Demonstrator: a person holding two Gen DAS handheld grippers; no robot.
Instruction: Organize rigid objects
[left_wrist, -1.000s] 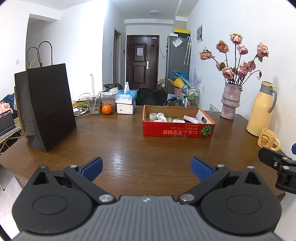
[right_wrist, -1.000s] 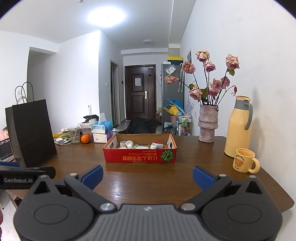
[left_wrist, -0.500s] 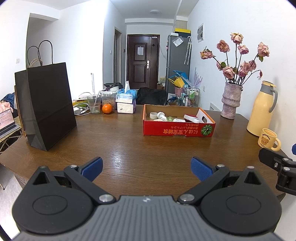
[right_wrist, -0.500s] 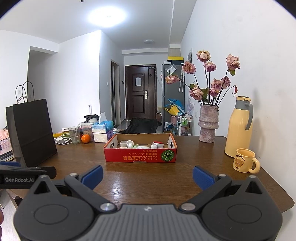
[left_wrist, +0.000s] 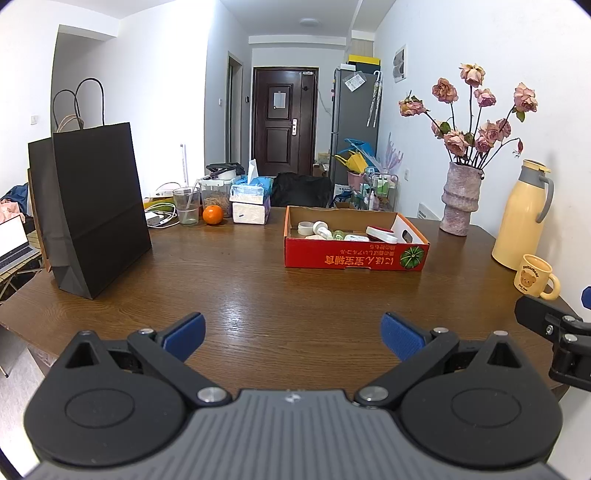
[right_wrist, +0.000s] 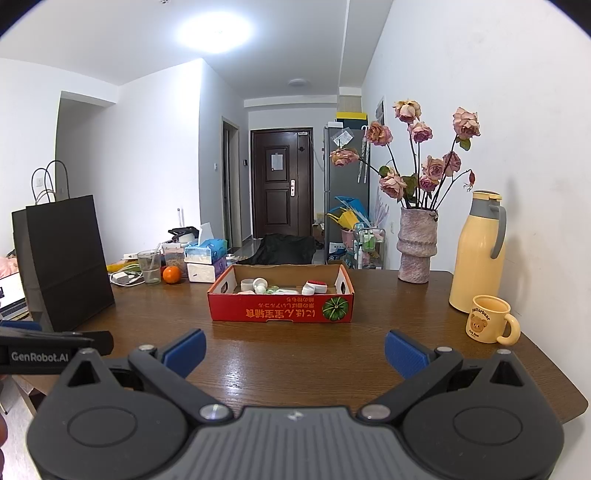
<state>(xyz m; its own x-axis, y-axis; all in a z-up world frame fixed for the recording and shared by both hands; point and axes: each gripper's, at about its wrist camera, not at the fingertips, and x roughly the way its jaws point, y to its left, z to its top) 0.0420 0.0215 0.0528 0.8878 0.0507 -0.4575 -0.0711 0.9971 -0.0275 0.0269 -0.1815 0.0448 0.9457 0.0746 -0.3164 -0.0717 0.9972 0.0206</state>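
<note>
A red cardboard box (left_wrist: 354, 256) stands on the brown wooden table (left_wrist: 236, 295) and holds several small white bottles and jars (left_wrist: 321, 230). It also shows in the right wrist view (right_wrist: 280, 312). My left gripper (left_wrist: 293, 334) is open and empty, above the table's near edge, well short of the box. My right gripper (right_wrist: 295, 349) is open and empty, also short of the box. Part of the right gripper (left_wrist: 550, 325) shows at the right edge of the left wrist view, and part of the left gripper (right_wrist: 55, 349) at the left of the right wrist view.
A black paper bag (left_wrist: 92, 206) stands at the left. A glass (left_wrist: 186, 206), an orange (left_wrist: 213, 215) and tissue boxes (left_wrist: 249, 208) sit at the back. A vase of roses (left_wrist: 461, 203), a yellow thermos (left_wrist: 522, 218) and a yellow mug (left_wrist: 535, 277) stand at the right.
Both grippers have barely shifted; the view has crept slightly. Both stay open and nothing on the table has moved.
</note>
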